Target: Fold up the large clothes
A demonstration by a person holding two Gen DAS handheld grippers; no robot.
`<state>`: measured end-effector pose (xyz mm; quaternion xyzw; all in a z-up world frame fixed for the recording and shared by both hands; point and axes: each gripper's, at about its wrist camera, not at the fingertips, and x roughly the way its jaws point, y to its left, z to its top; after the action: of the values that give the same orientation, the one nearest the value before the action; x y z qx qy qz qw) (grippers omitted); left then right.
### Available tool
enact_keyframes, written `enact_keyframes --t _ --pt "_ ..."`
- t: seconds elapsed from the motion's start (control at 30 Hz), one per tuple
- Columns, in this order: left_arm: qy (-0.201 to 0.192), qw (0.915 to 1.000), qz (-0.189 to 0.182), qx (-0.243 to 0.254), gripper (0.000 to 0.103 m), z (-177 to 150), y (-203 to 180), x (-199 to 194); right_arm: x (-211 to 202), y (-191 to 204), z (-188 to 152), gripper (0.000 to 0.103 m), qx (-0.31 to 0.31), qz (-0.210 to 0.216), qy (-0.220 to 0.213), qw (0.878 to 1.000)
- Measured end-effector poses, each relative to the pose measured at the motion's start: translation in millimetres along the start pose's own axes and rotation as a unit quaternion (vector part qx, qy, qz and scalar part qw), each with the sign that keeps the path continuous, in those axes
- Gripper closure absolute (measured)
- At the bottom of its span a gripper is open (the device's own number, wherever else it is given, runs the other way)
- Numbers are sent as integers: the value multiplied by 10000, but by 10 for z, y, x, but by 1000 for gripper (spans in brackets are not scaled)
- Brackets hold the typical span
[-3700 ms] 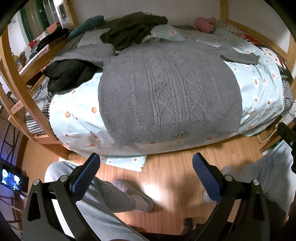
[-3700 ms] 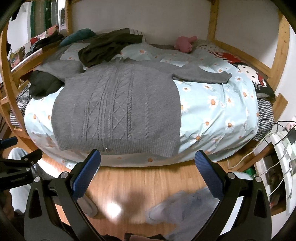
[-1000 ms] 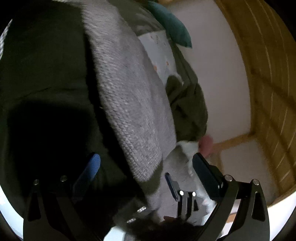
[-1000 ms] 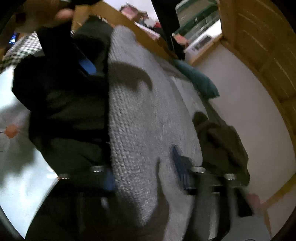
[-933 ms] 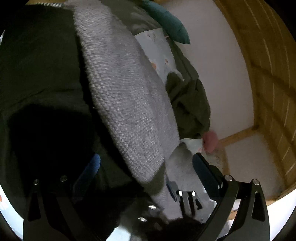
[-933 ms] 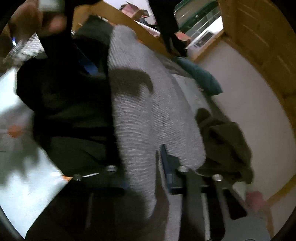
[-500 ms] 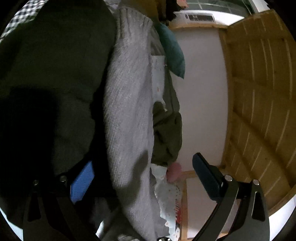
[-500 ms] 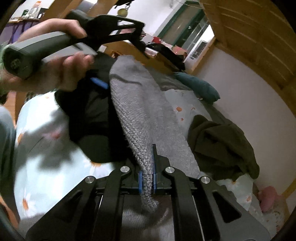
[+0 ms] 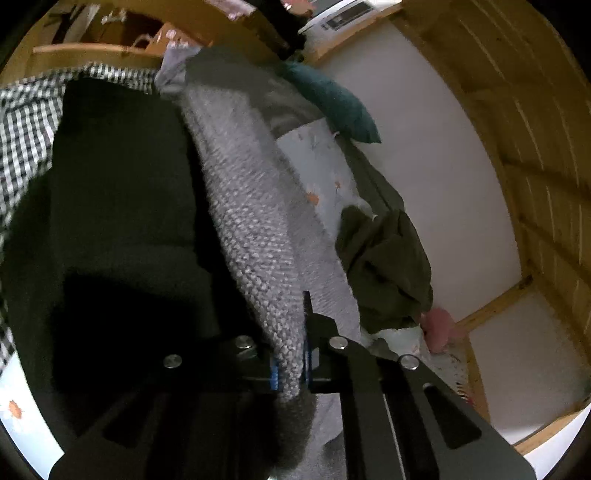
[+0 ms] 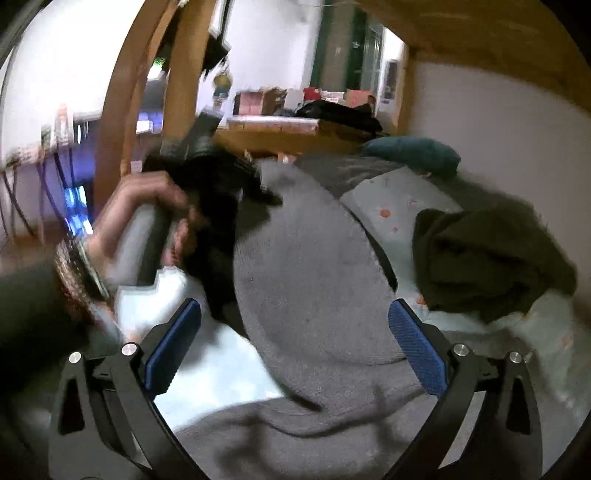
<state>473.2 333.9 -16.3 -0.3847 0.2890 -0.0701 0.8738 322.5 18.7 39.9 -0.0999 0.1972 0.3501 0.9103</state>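
Note:
A grey cable-knit sweater lies on the bed. My left gripper [image 9: 290, 360] is shut on the edge of its left sleeve [image 9: 255, 221], which runs away from the jaws over a black garment [image 9: 118, 206]. In the right wrist view the sleeve [image 10: 314, 269] lies ahead and joins the sweater body [image 10: 295, 435] below. My right gripper [image 10: 293, 350] is open and empty just above the sleeve. The hand holding the left gripper [image 10: 207, 177] shows at the left, blurred.
A dark olive garment [image 9: 384, 266] [image 10: 491, 258] lies bunched to the right on the floral sheet [image 10: 391, 199]. A teal pillow [image 9: 332, 99] and a pink plush toy [image 9: 437, 328] lie near the white wall. The wooden bed frame [image 9: 236, 22] and a checked cloth [image 9: 26, 118] lie behind.
My left gripper has closed on the sleeve edge. My right gripper has let go of the sleeve, opened wide and pulled back.

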Motion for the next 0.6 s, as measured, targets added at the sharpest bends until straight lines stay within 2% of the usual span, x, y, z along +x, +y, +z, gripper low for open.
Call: enact_keyframes --t 0.07,0.1,0.2,0.33,0.43,0.5,0.53,0.6 --pt "-133 9993 87 349 96 -91 -61 -143 -79 -151 260 3 385 93 -159 9991" --pt "-277 9968 279 691 96 -138 -189 -172 -85 -224 395 3 533 183 -205 9982" --pt "-575 9833 724 1571 97 -325 -569 -157 -29 -449 927 3 955 401 -216 9944" --pt "-601 9650 1326 2180 97 -627 -785 51 487 -533 1621 3 767 457 717 9934" --pt "-535 9489 1720 2592 97 -832 -877 235 1047 -313 2041 3 254 504 1648 9847" --pt "-568 9371 1924 2857 97 -939 -903 276 1461 35 2236 3 -480 383 2249 9724" --pt "-563 9348 1969 2903 97 -955 -890 276 1701 303 2254 3 -1049 273 2623 9589" --pt "-519 9308 2066 2970 97 -981 -868 303 2018 621 2199 3 -1684 255 3121 9347"
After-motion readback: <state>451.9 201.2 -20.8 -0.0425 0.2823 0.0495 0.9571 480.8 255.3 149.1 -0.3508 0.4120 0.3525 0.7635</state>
